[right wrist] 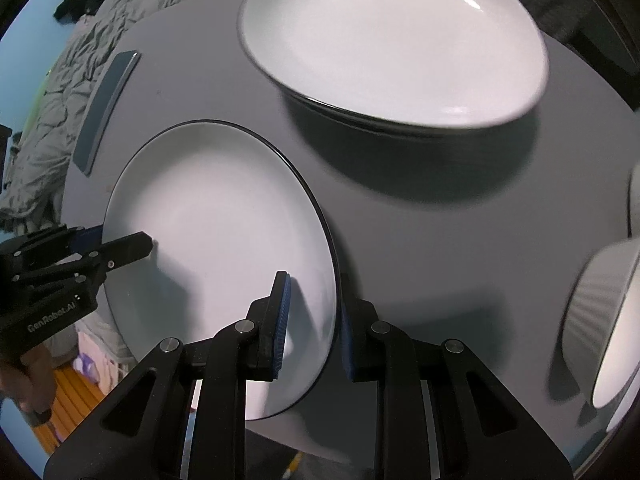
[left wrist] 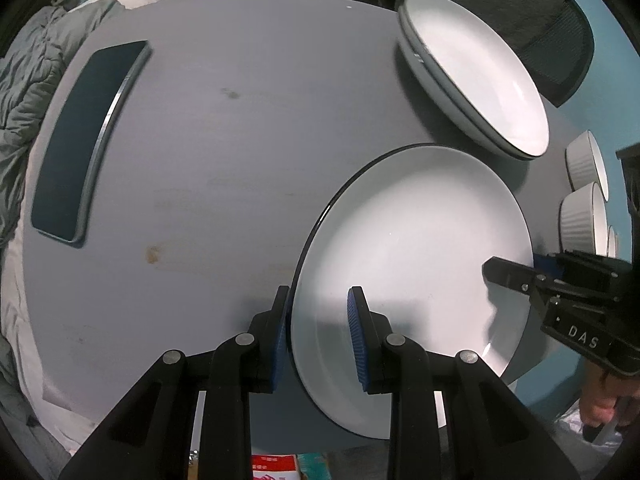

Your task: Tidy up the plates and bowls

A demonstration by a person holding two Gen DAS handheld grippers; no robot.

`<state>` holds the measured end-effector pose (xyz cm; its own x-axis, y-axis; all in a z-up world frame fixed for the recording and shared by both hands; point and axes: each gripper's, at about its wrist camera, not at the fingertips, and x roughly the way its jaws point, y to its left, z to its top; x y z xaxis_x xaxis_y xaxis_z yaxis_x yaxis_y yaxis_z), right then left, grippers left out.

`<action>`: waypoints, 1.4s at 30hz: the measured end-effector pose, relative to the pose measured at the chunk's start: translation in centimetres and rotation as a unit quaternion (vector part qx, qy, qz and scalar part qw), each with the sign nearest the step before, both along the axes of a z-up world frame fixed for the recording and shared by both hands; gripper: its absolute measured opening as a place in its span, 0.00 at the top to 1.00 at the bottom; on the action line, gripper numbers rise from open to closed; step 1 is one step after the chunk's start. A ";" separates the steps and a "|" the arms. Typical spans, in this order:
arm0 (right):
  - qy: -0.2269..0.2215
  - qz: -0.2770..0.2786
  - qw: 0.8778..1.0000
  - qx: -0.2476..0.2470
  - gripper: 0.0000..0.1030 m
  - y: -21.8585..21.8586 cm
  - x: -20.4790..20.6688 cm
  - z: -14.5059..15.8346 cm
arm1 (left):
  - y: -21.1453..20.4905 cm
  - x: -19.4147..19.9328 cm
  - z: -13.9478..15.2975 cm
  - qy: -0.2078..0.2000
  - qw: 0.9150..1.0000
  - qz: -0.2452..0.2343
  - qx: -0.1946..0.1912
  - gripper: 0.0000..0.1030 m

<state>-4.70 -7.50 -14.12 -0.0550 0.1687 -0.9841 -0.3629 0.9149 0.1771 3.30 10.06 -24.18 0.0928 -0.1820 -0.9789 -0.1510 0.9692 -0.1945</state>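
A white plate with a dark rim is at the near edge of the grey table; it also shows in the right wrist view. My left gripper straddles its left rim, one finger under and one over, with a gap still visible. My right gripper straddles the opposite rim the same way; it appears in the left wrist view. A stack of white plates sits at the far right, also seen in the right wrist view. White ribbed bowls stand at the right edge.
A dark phone lies on the left part of the table, also in the right wrist view. Grey bedding lies beyond the left edge. A dark chair stands behind the plate stack.
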 end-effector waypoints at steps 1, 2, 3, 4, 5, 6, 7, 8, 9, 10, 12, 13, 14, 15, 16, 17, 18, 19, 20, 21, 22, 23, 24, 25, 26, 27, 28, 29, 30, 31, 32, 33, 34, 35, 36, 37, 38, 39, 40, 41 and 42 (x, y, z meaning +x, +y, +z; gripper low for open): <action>-0.002 -0.007 1.000 0.000 0.78 -0.7 -0.1 0.1 | -0.3 0.2 -0.1 0.000 1.000 -0.001 -0.001 0.73; -0.004 -0.011 1.000 0.000 0.78 -1.1 -0.2 0.1 | -0.7 0.2 -0.1 0.001 1.000 -0.004 -0.002 0.73; -0.005 -0.014 1.000 0.000 0.78 -1.6 -0.2 0.2 | -1.2 0.3 -0.1 0.001 1.000 -0.007 -0.002 0.73; -0.007 -0.018 1.000 0.000 0.78 -2.2 -0.3 0.3 | -1.6 0.4 -0.1 0.002 1.000 -0.011 -0.003 0.73; -0.008 -0.020 1.000 0.000 0.78 -2.2 -0.4 0.3 | -2.0 0.5 -0.1 0.002 1.000 -0.013 -0.005 0.73; -0.008 -0.025 1.000 0.000 0.78 -2.5 -0.5 0.3 | -2.4 0.6 -0.1 0.003 1.000 -0.017 -0.005 0.73; -0.009 -0.030 1.000 0.000 0.78 -2.9 -0.5 0.4 | -2.6 0.8 -0.2 0.003 1.000 -0.020 -0.006 0.73; -0.009 -0.035 0.999 -0.001 0.78 -3.4 -0.5 0.5 | -3.0 0.9 -0.3 0.004 1.000 -0.023 -0.008 0.73; -0.010 -0.037 0.999 -0.001 0.78 -3.3 -0.5 0.4 | -2.9 1.0 -0.3 0.005 1.000 -0.026 -0.010 0.73; -0.011 -0.042 0.999 -0.002 0.78 -3.7 -0.5 0.4 | -3.2 1.2 -0.4 0.005 1.000 -0.028 -0.012 0.73; -0.013 -0.050 0.999 -0.004 0.78 -3.8 -0.5 0.4 | -4.4 1.4 -0.2 0.006 0.999 -0.033 -0.015 0.73; -0.014 -0.055 0.998 -0.005 0.78 -4.2 -0.4 0.5 | -5.3 1.0 0.0 0.006 0.999 -0.035 -0.017 0.73; -0.014 -0.061 0.998 -0.005 0.78 -4.5 -0.3 0.5 | -5.7 1.3 -0.1 0.006 0.999 -0.038 -0.019 0.73; -0.014 -0.064 0.998 -0.006 0.78 -3.7 -0.1 0.2 | -6.1 1.4 -0.1 0.007 0.999 -0.041 -0.020 0.73; -0.015 -0.069 0.997 -0.007 0.78 -3.9 0.0 0.3 | -6.6 1.5 -0.1 0.007 0.999 -0.045 -0.021 0.73; -0.015 -0.073 0.997 -0.008 0.78 -4.1 0.0 0.2 | -6.8 1.6 0.0 0.007 0.999 -0.048 -0.022 0.73; -0.016 -0.076 0.997 -0.010 0.78 -4.1 -0.1 0.1 | -7.1 1.7 0.0 0.006 0.998 -0.051 -0.023 0.73; -0.016 -0.079 0.997 -0.010 0.78 -4.3 -0.1 0.1 | -7.6 1.9 -0.1 0.006 0.998 -0.054 -0.023 0.73; -0.017 -0.082 0.996 -0.011 0.78 -4.3 -0.1 0.1 | -7.9 2.1 -0.1 0.007 0.998 -0.057 -0.024 0.73; -0.017 -0.084 0.996 -0.012 0.78 -4.2 -0.2 0.1 | -8.1 2.1 -0.1 0.006 0.998 -0.059 -0.024 0.73; -0.018 -0.087 0.996 -0.013 0.78 -4.2 -0.3 0.1 | -8.4 2.2 -0.1 0.006 0.998 -0.062 -0.024 0.73; -0.018 -0.090 0.996 -0.012 0.78 -4.1 -0.3 0.1 | -8.5 2.3 -0.1 0.005 0.998 -0.064 -0.024 0.73; -0.019 -0.092 0.995 -0.013 0.78 -4.2 -0.6 0.2 | -9.0 2.5 -0.2 0.005 0.998 -0.066 -0.023 0.73; -0.019 -0.094 0.995 -0.012 0.78 -4.1 -0.7 0.1 | -9.4 2.7 -0.3 0.005 0.997 -0.068 -0.022 0.73; -0.020 -0.096 0.995 -0.011 0.78 -4.7 -0.8 0.2 | -9.4 2.7 -0.3 0.005 0.997 -0.070 -0.022 0.73; -0.021 -0.096 0.995 -0.012 0.78 -4.2 -0.9 0.1 | -9.4 2.7 -0.3 0.004 0.997 -0.072 -0.022 0.73; -0.022 -0.094 0.995 -0.013 0.78 -4.1 -1.0 0.1 | -9.4 2.7 -0.3 0.004 0.997 -0.073 -0.023 0.73; -0.023 -0.093 0.995 -0.013 0.78 -4.5 -1.1 0.1 | -9.3 2.7 -0.3 0.003 0.997 -0.073 -0.023 0.73; -0.023 -0.092 0.995 -0.013 0.78 -4.2 -1.2 0.1 | -9.3 2.6 -0.2 0.002 0.997 -0.075 -0.022 0.73; -0.024 -0.091 0.995 -0.013 0.78 -4.2 -1.6 0.0 | -9.3 2.5 -0.2 0.002 0.997 -0.076 -0.021 0.73; -0.024 -0.091 0.995 -0.014 0.78 -4.0 -1.6 -0.1 | -9.4 2.5 -0.2 0.002 0.997 -0.078 -0.021 0.73; -0.024 -0.091 0.995 -0.014 0.78 -3.9 -1.7 -0.2 | -9.4 2.5 -0.1 0.001 0.997 -0.080 -0.021 0.73; -0.022 -0.092 0.995 -0.015 0.78 -3.7 -1.7 -0.2 | -9.7 2.5 0.0 0.001 0.996 -0.081 -0.021 0.73; -0.021 -0.093 0.995 -0.015 0.78 -3.6 -1.8 -0.3 | -9.6 2.4 0.0 0.001 0.996 -0.082 -0.021 0.73; -0.023 -0.095 0.995 -0.015 0.77 -3.6 -1.9 -0.2 | -9.6 2.4 0.1 0.000 0.996 -0.083 -0.021 0.73; -0.024 -0.097 0.995 -0.014 0.77 -3.6 -1.9 -0.2 | -9.6 2.4 0.1 0.000 0.996 -0.085 -0.019 0.73; -0.025 -0.097 0.995 -0.014 0.77 -3.5 -2.0 -0.3 | -9.7 2.4 0.0 0.002 0.996 -0.087 -0.018 0.73; -0.026 -0.098 0.995 -0.015 0.77 -3.4 -2.1 -0.3 | -9.7 2.5 0.1 0.003 0.996 -0.087 -0.017 0.73; -0.028 -0.099 0.995 -0.016 0.77 -3.2 -2.5 -0.4 | -9.9 2.5 0.0 0.003 0.996 -0.087 -0.017 0.73; -0.029 -0.100 0.994 -0.016 0.77 -3.2 -2.7 -0.4 | -10.1 2.6 -0.1 0.004 0.996 -0.086 -0.018 0.73; -0.031 -0.102 0.994 -0.015 0.77 -3.3 -2.9 -0.5 | -10.4 2.7 -0.1 0.005 0.996 -0.084 -0.018 0.73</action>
